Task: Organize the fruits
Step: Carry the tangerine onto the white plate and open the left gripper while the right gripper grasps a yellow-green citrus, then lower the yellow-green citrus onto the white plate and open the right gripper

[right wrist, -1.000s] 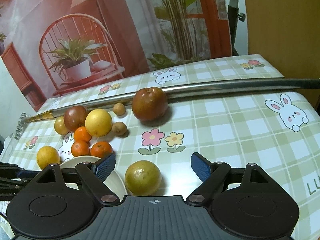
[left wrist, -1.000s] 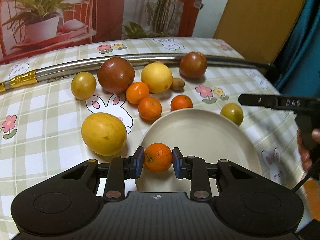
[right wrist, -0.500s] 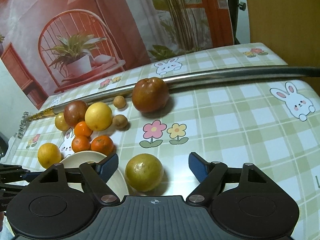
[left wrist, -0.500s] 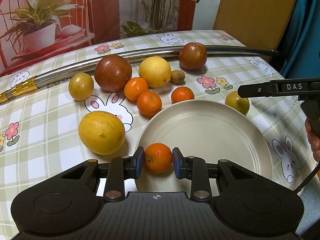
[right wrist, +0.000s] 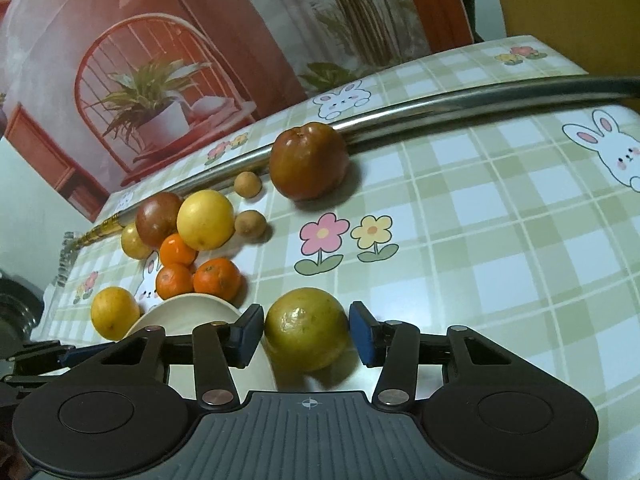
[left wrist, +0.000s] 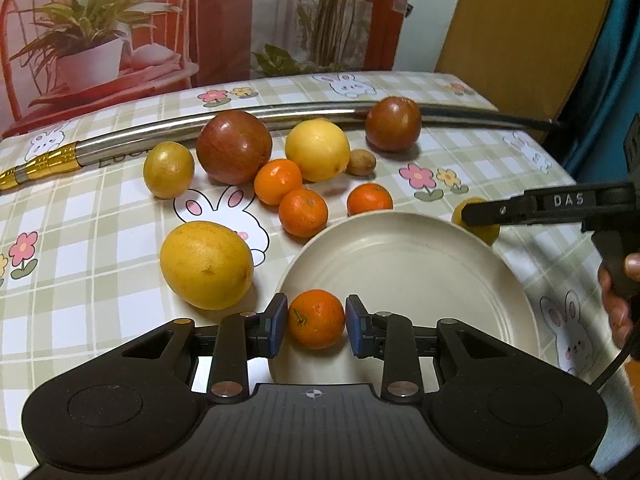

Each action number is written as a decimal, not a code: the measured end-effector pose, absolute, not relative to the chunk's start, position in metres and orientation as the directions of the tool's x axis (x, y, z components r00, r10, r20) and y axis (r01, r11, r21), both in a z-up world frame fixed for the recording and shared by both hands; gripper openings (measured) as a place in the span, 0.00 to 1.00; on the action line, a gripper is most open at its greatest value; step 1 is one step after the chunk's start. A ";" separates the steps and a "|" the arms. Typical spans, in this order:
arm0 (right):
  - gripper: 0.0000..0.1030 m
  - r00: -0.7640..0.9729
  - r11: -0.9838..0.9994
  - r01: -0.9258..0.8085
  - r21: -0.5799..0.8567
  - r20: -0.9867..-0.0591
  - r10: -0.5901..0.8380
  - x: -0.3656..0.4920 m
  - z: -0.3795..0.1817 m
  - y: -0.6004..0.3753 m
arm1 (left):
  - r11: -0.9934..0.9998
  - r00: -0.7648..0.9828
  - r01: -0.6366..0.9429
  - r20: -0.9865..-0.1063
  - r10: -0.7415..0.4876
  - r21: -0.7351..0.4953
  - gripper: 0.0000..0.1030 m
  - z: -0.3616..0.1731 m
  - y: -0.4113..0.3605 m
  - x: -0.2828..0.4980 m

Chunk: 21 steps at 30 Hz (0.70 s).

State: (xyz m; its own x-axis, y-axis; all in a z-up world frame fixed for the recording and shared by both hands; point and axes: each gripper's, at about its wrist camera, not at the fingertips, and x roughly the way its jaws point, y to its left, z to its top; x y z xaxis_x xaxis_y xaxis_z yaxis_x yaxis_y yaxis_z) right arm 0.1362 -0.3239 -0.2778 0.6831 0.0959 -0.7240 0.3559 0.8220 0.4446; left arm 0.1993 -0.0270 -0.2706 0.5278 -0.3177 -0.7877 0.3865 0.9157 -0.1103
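Note:
A small orange (left wrist: pixel 316 318) hangs over the near rim of the cream plate (left wrist: pixel 400 272), and my left gripper (left wrist: pixel 316 324) is shut on it. In the right wrist view, a yellow-green fruit (right wrist: pixel 306 328) rests on the checked cloth beside the plate (right wrist: pixel 188 308). My right gripper (right wrist: pixel 306 332) has both blue pads against its sides. The left wrist view shows one right finger (left wrist: pixel 520 208) covering most of that fruit (left wrist: pixel 478 228). Nothing lies inside the plate.
Behind the plate lie a big yellow fruit (left wrist: pixel 206 264), several mandarins (left wrist: pixel 303 212), a red apple (left wrist: pixel 234 146), a lemon (left wrist: pixel 317 149) and a dark red fruit (left wrist: pixel 393 123). A long metal tube (left wrist: pixel 160 136) crosses the back. A hand (left wrist: pixel 618 304) is at the right.
The right gripper's fingers went from wide open to closed around the yellow-green fruit. The left gripper drifted slightly while still holding the orange over the plate's rim.

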 end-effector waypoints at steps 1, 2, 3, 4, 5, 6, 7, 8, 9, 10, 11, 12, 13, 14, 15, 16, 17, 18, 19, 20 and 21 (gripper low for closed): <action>0.42 0.684 0.819 0.359 0.448 -0.723 0.096 0.136 -0.278 -0.324 | 0.917 0.531 0.380 -0.783 -0.323 -0.121 0.32 -0.269 -0.026 0.200; 0.42 0.685 0.816 0.364 0.450 -0.723 0.093 0.135 -0.278 -0.324 | 0.918 0.534 0.373 -0.777 -0.333 -0.137 0.33 -0.268 -0.024 0.199; 0.42 0.684 0.814 0.370 0.449 -0.724 0.088 0.135 -0.278 -0.324 | 0.918 0.539 0.366 -0.770 -0.343 -0.152 0.33 -0.265 -0.021 0.198; 0.42 0.683 0.814 0.376 0.443 -0.726 0.079 0.134 -0.278 -0.323 | 0.918 0.543 0.362 -0.763 -0.350 -0.163 0.33 -0.263 -0.020 0.198; 0.42 0.686 0.814 0.381 0.440 -0.724 0.071 0.133 -0.277 -0.323 | 0.918 0.550 0.357 -0.755 -0.357 -0.174 0.33 -0.260 -0.017 0.196; 0.42 0.692 0.814 0.383 0.438 -0.719 0.062 0.131 -0.275 -0.322 | 0.919 0.559 0.349 -0.747 -0.360 -0.182 0.33 -0.257 -0.014 0.194; 0.42 0.698 0.815 0.383 0.436 -0.714 0.054 0.129 -0.273 -0.321 | 0.924 0.573 0.329 -0.737 -0.359 -0.194 0.36 -0.253 -0.009 0.192; 0.42 0.703 0.817 0.381 0.433 -0.710 0.049 0.127 -0.270 -0.319 | 0.929 0.586 0.309 -0.729 -0.356 -0.205 0.38 -0.250 -0.004 0.190; 0.42 0.706 0.820 0.378 0.430 -0.706 0.045 0.126 -0.268 -0.318 | 0.933 0.597 0.288 -0.720 -0.352 -0.217 0.38 -0.248 0.001 0.188; 0.42 0.709 0.823 0.376 0.425 -0.704 0.040 0.124 -0.265 -0.315 | 0.937 0.610 0.263 -0.713 -0.346 -0.230 0.38 -0.245 0.007 0.185; 0.42 0.712 0.828 0.371 0.421 -0.701 0.038 0.123 -0.263 -0.313 | 0.941 0.619 0.244 -0.709 -0.338 -0.236 0.38 -0.243 0.012 0.183; 0.42 0.715 0.831 0.366 0.418 -0.698 0.037 0.122 -0.260 -0.311 | 0.944 0.629 0.225 -0.704 -0.330 -0.241 0.38 -0.241 0.017 0.180; 0.42 0.718 0.837 0.362 0.411 -0.695 0.031 0.121 -0.257 -0.308 | 0.948 0.639 0.207 -0.701 -0.318 -0.242 0.39 -0.239 0.021 0.176; 0.42 0.722 0.841 0.354 0.408 -0.691 0.031 0.119 -0.254 -0.305 | 0.951 0.647 0.193 -0.698 -0.308 -0.241 0.39 -0.237 0.024 0.173; 0.42 0.726 0.845 0.346 0.408 -0.686 0.034 0.118 -0.251 -0.302 | 0.954 0.653 0.181 -0.696 -0.299 -0.241 0.39 -0.236 0.027 0.170; 0.42 0.732 0.849 0.338 0.406 -0.681 0.034 0.116 -0.248 -0.298 | 0.956 0.661 0.168 -0.692 -0.290 -0.240 0.39 -0.234 0.030 0.166; 0.42 0.737 0.856 0.330 0.398 -0.675 0.030 0.114 -0.244 -0.294 | 0.958 0.666 0.162 -0.690 -0.284 -0.238 0.39 -0.232 0.031 0.163; 0.42 0.739 0.862 0.323 0.391 -0.673 0.028 0.112 -0.241 -0.291 | 0.959 0.671 0.157 -0.687 -0.280 -0.237 0.39 -0.231 0.032 0.158; 0.42 0.741 0.869 0.313 0.384 -0.671 0.030 0.110 -0.239 -0.287 | 0.959 0.674 0.155 -0.685 -0.277 -0.236 0.39 -0.230 0.033 0.155; 0.42 0.740 0.874 0.302 0.381 -0.671 0.036 0.109 -0.237 -0.283 | 0.960 0.676 0.154 -0.683 -0.275 -0.235 0.39 -0.229 0.033 0.152; 0.42 0.739 0.879 0.292 0.377 -0.673 0.044 0.107 -0.236 -0.278 | 0.960 0.679 0.153 -0.682 -0.274 -0.234 0.39 -0.228 0.033 0.149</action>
State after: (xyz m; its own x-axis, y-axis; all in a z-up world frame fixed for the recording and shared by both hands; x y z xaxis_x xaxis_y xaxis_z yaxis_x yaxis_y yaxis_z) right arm 0.1073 -0.2783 -0.2360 0.7388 0.0435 -0.6726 0.2919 0.8788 0.3775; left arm 0.1489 0.0328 -0.2283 0.6785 -0.2737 -0.6817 0.1527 0.9603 -0.2335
